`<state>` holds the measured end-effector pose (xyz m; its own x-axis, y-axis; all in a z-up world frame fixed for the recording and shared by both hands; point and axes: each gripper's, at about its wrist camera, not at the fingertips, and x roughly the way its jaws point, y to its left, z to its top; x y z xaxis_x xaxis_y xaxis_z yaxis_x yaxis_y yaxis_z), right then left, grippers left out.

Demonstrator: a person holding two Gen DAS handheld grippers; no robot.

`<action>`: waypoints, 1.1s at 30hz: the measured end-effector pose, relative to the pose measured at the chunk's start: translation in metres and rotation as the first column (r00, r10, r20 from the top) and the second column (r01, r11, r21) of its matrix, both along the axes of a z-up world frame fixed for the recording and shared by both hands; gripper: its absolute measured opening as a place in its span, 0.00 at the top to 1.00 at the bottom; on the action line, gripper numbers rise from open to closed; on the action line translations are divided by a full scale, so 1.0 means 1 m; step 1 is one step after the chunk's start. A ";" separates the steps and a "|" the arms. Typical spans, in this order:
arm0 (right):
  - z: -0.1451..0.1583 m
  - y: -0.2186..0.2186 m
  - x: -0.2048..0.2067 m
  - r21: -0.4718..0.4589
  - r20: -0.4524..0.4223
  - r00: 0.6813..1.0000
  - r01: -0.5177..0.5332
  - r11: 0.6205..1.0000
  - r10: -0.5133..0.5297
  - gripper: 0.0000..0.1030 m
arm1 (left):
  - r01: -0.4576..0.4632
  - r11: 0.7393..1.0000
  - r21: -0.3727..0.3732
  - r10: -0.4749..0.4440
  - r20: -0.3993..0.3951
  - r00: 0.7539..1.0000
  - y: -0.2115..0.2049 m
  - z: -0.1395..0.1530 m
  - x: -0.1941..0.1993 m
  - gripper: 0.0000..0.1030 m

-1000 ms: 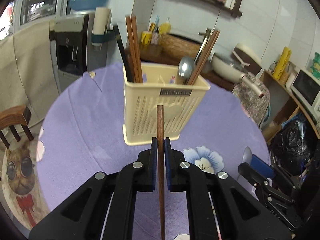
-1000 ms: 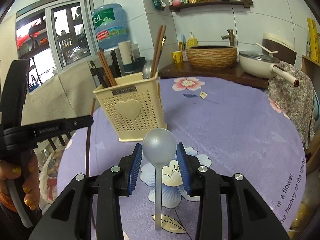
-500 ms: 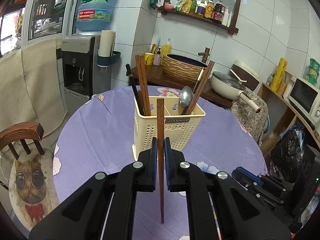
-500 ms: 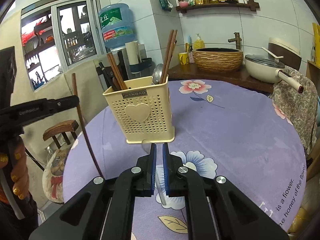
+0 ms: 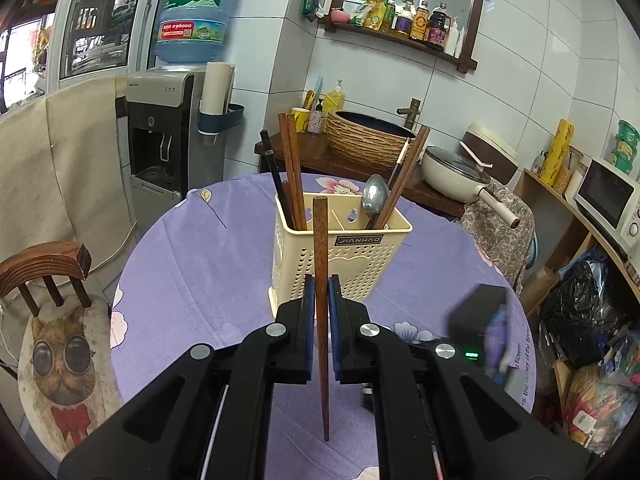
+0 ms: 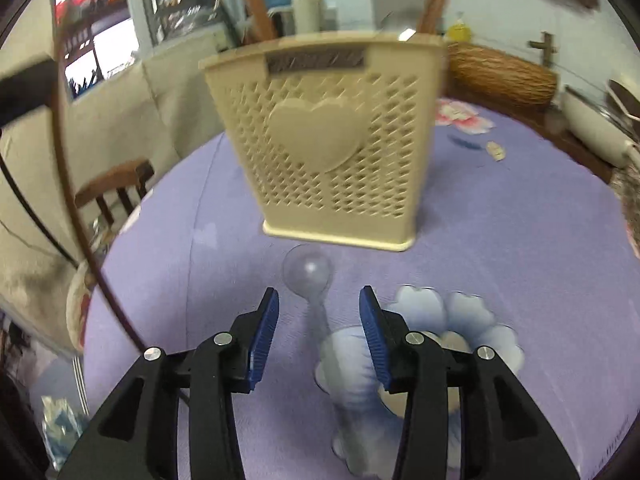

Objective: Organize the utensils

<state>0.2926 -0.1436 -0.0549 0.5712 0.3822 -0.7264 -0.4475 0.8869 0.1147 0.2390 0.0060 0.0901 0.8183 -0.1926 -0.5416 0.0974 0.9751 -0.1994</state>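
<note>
My left gripper is shut on a brown wooden chopstick that stands upright in front of the cream utensil holder. The holder has several chopsticks and a metal spoon in it. In the right wrist view the holder looms close and blurred. A pale spoon lies on the purple cloth just before it. My right gripper hovers over the spoon's handle, its jaws opening, pads clear of it. The held chopstick shows at the left.
The round table wears a purple flowered cloth. A wooden chair with a cat cushion stands at the left. A water dispenser, a counter with a woven basket and a pan lie behind. The right gripper's body blurs at lower right.
My right gripper shut, then opened again and dropped forward toward the holder, so the spoon now lies on the cloth under it. The left gripper lifted the chopstick a little.
</note>
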 end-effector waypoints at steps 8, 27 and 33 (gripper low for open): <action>-0.021 0.038 0.023 -0.099 -0.032 0.998 -0.065 0.993 0.062 0.54 | 0.005 1.000 -0.005 -0.005 0.000 1.000 0.003 0.000 -0.005 0.93; 0.023 0.001 0.007 0.055 0.048 0.999 -0.005 0.998 0.002 0.66 | 0.019 1.000 -0.022 -0.019 -0.021 1.000 0.006 -0.001 -0.005 0.93; 0.073 -0.037 -0.023 0.220 0.125 0.991 0.020 0.975 -0.048 0.66 | 0.004 1.000 0.004 -0.004 0.015 1.000 0.001 0.004 -0.011 0.94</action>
<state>0.2700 -0.1804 0.0185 0.6695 0.5019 -0.5476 -0.4412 0.8617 0.2504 0.2279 0.0066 0.0945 0.8257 -0.1941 -0.5297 0.1047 0.9754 -0.1942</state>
